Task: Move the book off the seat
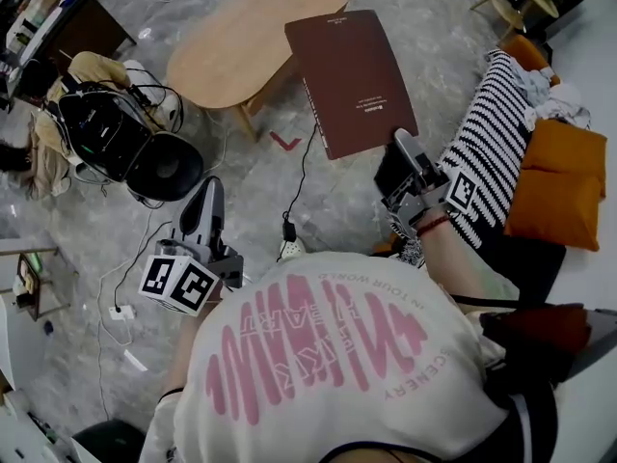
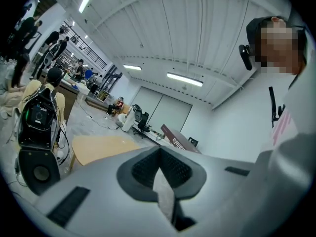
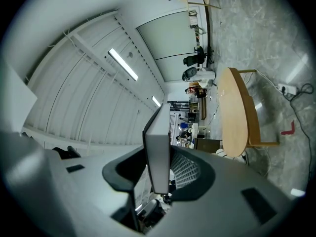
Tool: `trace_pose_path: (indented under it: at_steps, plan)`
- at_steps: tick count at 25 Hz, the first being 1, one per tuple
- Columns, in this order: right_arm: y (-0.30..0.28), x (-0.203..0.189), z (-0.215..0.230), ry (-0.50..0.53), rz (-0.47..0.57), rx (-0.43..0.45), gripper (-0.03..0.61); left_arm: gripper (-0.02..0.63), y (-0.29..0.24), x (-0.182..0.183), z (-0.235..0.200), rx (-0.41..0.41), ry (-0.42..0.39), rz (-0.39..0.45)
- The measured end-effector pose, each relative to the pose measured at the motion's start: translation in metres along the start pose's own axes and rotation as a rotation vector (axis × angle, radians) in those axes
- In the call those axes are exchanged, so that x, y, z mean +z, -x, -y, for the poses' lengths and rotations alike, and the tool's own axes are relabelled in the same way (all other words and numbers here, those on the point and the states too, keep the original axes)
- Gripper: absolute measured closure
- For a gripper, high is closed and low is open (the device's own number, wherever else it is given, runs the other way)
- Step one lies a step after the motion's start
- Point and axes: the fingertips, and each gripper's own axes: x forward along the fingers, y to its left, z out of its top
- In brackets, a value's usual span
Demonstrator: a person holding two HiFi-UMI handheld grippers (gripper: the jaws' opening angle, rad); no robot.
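1. Book: we note a maroon hardcover with small pale print near its lower edge. It is held in the air at 1 o'clock in the head view, off the seat. It lies flat to the camera, and its far corner overlaps the end of the table.

2. Right gripper: its jaws are clamped on the book's near edge. In the right gripper view the pale page block stands edge-on between the two dark pads. The forearm reaches out from the torso towards 1 o'clock, with a red band at the wrist and the marker cube on the 3 o'clock side.

3. Left gripper: we list it at 8 o'clock, pointing towards 12 o'clock over the floor. Its own marker cube sits at the rear, close to the torso. In the left gripper view its pads meet at the tips with nothing between them.

4. Oval wooden table: this stands at 12 o'clock, with a bare top.

5. Seat: we see a sofa at 3 o'clock covered by a black-and-white striped throw. Orange cushions lie just beyond the throw.

6. Floor items: a black speaker and a backpack sit at 9 to 10 o'clock. A power strip with its cable and a red tape mark lie near centre.
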Motion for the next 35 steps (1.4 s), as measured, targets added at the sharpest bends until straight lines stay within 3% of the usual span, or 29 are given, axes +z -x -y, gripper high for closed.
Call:
trace_pose_path:
  at_steps: [15, 20, 26, 35]
  plan:
    - [-0.077, -0.061, 0.047, -0.027, -0.006, -0.06, 0.42, 0.606, 0.049, 0.026, -0.098, 0.051, 0.079, 0.0]
    - [-0.083, -0.061, 0.05, -0.048, 0.003, -0.044, 0.42, 0.606, 0.064, 0.018, -0.098, 0.09, 0.093, 0.008]
    - [-0.084, -0.061, 0.065, -0.025, -0.051, -0.087, 0.42, 0.606, 0.07, 0.018, -0.101, 0.123, 0.091, 0.048]
    - [-0.098, -0.06, 0.102, -0.074, -0.109, -0.115, 0.42, 0.606, 0.074, 0.012, -0.114, 0.206, 0.118, 0.083]
